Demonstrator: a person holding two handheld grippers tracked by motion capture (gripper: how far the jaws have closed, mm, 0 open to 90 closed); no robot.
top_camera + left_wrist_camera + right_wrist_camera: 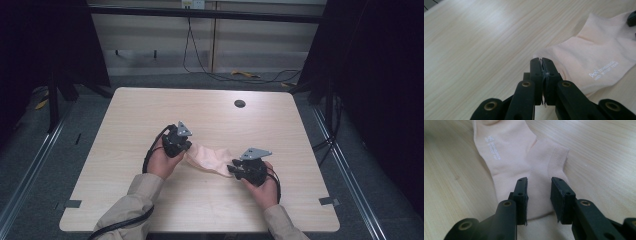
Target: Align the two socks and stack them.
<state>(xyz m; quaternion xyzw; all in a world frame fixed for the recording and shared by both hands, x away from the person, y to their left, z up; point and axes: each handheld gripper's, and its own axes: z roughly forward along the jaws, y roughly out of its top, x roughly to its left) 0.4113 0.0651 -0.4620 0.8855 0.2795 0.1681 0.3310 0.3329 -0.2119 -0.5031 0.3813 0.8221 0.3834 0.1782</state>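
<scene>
A pale wood-grain tabletop with rounded corners fills the middle of the high view, a round dark cable hole near its upper edge. Grey carpet, black cables and dark curtains surround it. At centre frame lies a flat pale peach fabric sock with small white lettering. The left tongs sit pressed together at the sock's left end, apparently pinching its edge. The right tongs stand apart, hovering over the sock's ribbed cuff at its right end.
</scene>
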